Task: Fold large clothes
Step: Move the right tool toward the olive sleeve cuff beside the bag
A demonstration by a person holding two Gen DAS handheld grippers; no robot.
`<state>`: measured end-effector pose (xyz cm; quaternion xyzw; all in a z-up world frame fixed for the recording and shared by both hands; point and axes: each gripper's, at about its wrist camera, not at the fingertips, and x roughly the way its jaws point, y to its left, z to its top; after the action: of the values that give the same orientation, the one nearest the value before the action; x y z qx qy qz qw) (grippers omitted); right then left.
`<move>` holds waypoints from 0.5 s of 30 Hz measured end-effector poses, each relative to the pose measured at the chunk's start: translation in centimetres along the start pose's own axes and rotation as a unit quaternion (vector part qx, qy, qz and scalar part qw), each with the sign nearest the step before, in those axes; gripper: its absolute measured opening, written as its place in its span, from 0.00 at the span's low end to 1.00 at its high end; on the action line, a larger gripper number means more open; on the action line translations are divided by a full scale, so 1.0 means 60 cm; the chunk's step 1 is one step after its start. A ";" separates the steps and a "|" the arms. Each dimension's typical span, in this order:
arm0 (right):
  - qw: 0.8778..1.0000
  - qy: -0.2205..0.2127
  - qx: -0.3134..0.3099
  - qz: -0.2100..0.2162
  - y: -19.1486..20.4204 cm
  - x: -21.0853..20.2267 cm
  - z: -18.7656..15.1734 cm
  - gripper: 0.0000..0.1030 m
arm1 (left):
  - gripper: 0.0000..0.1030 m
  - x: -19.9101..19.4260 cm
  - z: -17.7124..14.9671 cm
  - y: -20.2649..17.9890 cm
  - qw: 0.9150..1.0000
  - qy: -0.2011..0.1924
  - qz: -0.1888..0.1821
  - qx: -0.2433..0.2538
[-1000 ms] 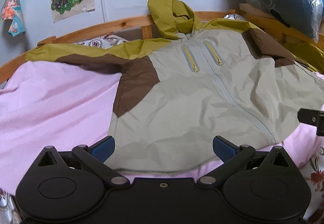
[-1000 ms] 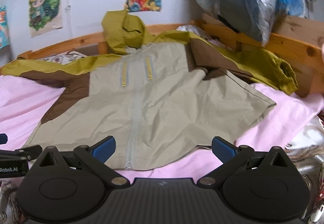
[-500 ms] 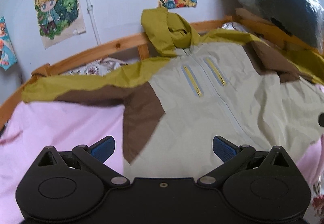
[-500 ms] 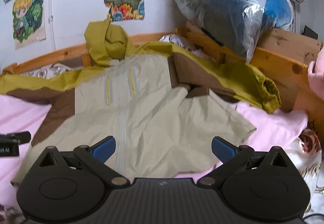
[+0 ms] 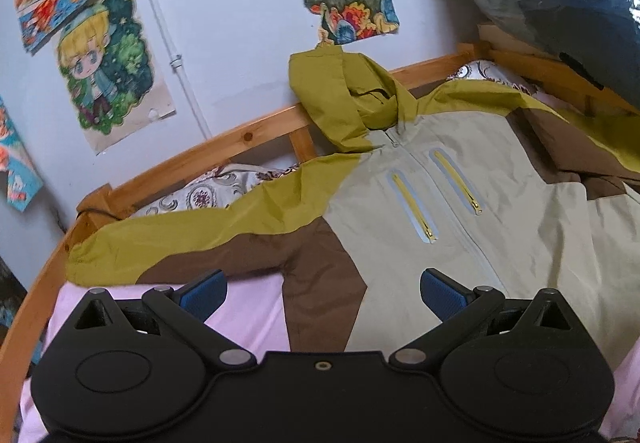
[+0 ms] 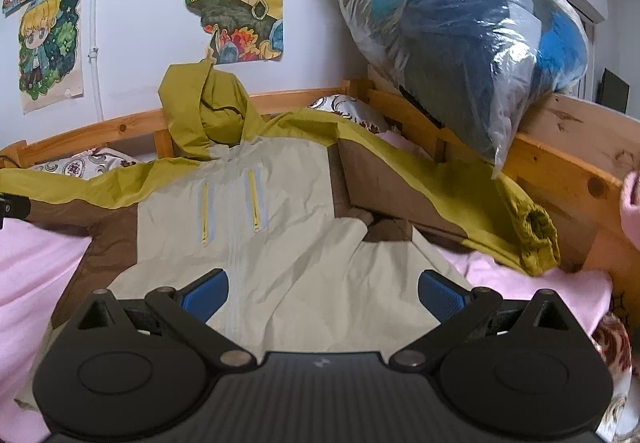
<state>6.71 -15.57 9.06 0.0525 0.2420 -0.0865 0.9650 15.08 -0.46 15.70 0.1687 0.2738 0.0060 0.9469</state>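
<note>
Jacket [image 6: 280, 211], hooded, spread front-up on pink sheet [image 5: 248, 307] (hood against the wall). Left gripper [image 5: 322, 293] and right gripper [image 6: 322, 293] above it, jaws wide, empty. Likely risk: slippery fabric sliding mid-fold, right sleeve [image 6: 460, 195] snagging the bed rail [image 6: 560, 163]. No legible writing.

jacket [image 5: 500, 211] hem hidden behind left gripper [image 5: 322, 293]

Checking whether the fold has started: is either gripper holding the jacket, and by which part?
Nothing is held. The left gripper and right gripper are both open above the jacket, which lies flat.
</note>
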 end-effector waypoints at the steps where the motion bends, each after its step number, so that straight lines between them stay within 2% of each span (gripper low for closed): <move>1: 1.000 0.000 -0.002 -0.003 0.000 0.007 0.004 1.00 | 1.00 0.007 0.004 -0.004 1.000 0.000 -0.002 0.004; 6: 1.000 0.009 0.005 -0.011 -0.009 0.041 0.017 1.00 | 1.00 0.043 0.016 -0.038 0.999 -0.002 -0.012 0.030; 15: 0.999 0.010 0.008 -0.039 -0.036 0.092 0.026 1.00 | 1.00 0.118 0.009 -0.107 0.998 0.014 -0.053 0.035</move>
<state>11.81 -18.69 7.68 0.0514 0.2525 -0.1256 0.9580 20.89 -5.97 10.39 0.1870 0.2952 -0.0515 0.9355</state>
